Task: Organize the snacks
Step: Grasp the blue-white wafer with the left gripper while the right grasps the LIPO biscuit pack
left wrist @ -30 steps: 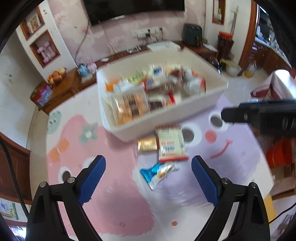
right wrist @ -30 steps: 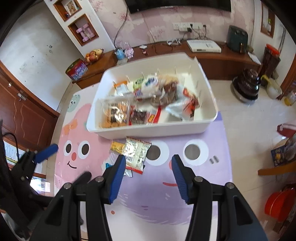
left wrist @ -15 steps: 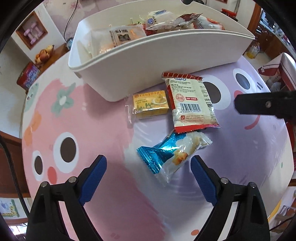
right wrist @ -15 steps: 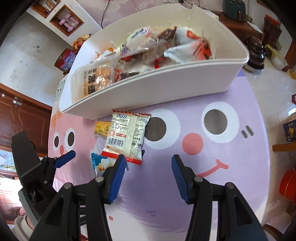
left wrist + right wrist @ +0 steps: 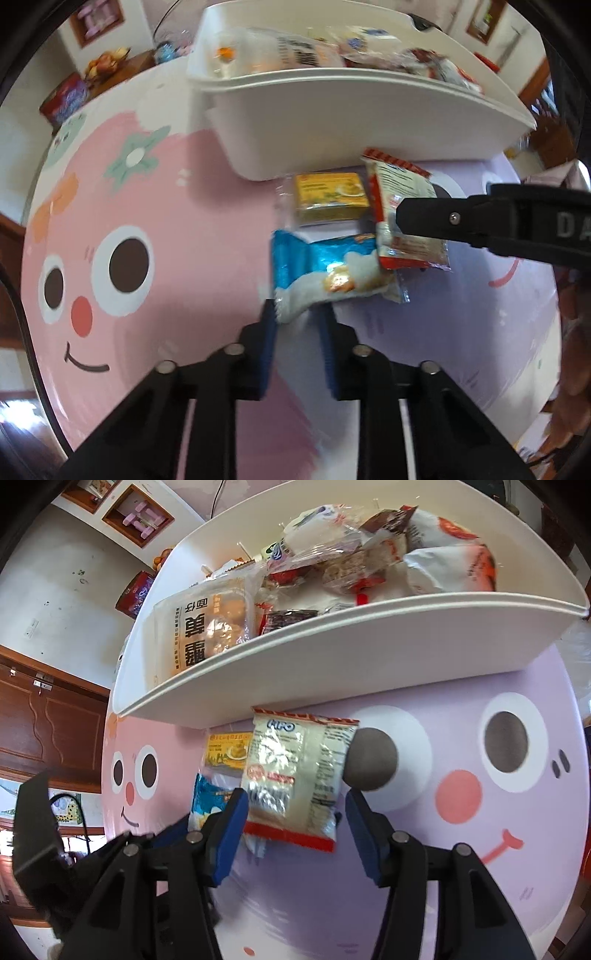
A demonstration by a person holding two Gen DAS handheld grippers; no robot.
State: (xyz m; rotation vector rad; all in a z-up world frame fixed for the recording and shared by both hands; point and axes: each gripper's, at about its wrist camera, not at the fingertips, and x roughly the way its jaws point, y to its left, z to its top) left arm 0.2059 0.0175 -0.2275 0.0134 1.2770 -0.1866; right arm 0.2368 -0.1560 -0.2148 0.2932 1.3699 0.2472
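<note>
Left gripper (image 5: 297,314) has just closed, jaws clamped on the near white end of the blue packet (image 5: 325,266). The packet lies on the mat (image 5: 166,221), blue end to the left in the left wrist view, picture of a snack in the middle, clear crimped edge on the right.

Right gripper (image 5: 295,812) is apart, jaws have just been opening a bit further. The red-edged packet (image 5: 295,771) sits between the blue pads at its near end. Left pad looks at or very near the packet's edge, right pad clear of it; not clamped. In the left wrist view one black finger (image 5: 461,219) of the right gripper comes in from the right and lies over the red-edged packet (image 5: 402,184).

Layout on the mat, all just in front of the bin (image 5: 332,657):
- yellow packet (image 5: 229,751) nearest the bin wall, flat, left of the red-edged packet and partly under its edge
- red-edged packet upright in view, top edge touching or almost touching the bin wall, bottom red strip toward the right gripper
- blue packet (image 5: 207,797) to its lower left, partly hidden by the right gripper's left finger; its right end tucks under the red-edged packet

Bin is white, already loaded with mixed snack bags. Mat is pink on the left, purple on the right, with cartoon faces.
</note>
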